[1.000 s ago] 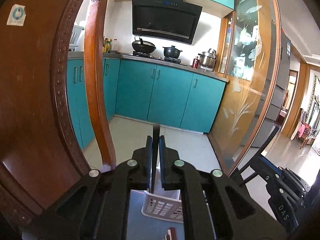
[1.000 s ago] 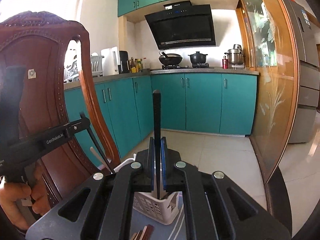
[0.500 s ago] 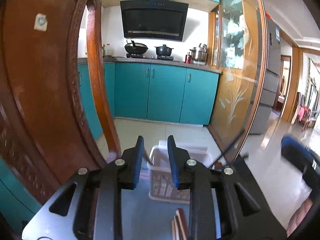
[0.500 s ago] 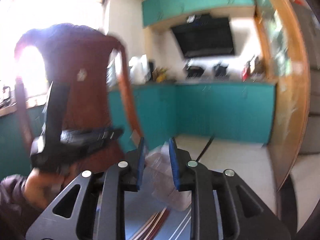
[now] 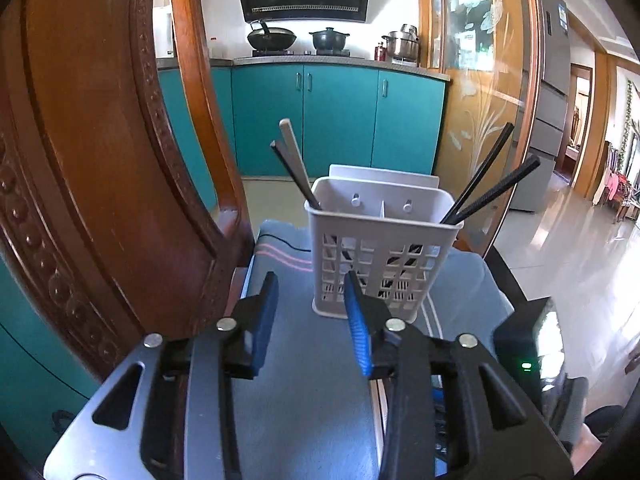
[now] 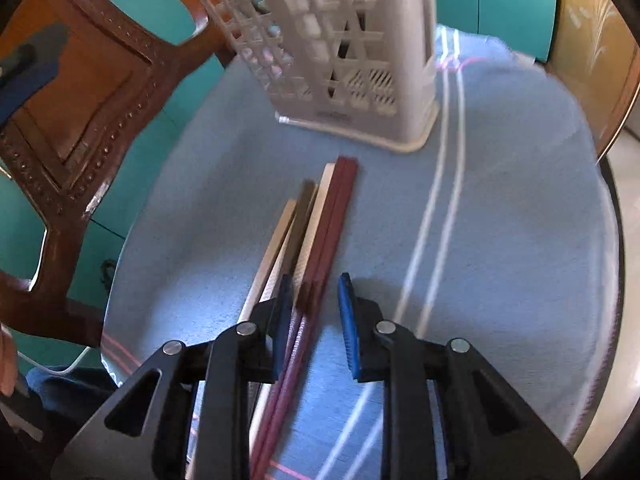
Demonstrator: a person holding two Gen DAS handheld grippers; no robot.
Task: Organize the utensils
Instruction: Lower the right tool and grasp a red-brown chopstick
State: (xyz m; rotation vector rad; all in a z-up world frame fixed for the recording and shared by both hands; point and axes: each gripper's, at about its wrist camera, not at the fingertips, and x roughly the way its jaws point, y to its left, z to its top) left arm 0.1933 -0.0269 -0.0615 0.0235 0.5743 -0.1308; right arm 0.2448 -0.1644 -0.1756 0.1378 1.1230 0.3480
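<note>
Both black chopsticks I held a second ago now stand in the white holder. Left gripper and right gripper gape empty. Right now straddles the maroon chopsticks on the blue towel; I judge that the next pick.

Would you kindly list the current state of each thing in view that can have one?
Left gripper: open, empty.
Right gripper: open, straddling the dark red chopsticks.
White slotted plastic utensil holder: upright on the blue cloth.
Black chopsticks: leaning in its right compartment.
Beige and dark chopsticks: leaning in its left compartment.
Dark red chopsticks: lying flat, beside beige and brown chopsticks.
</note>
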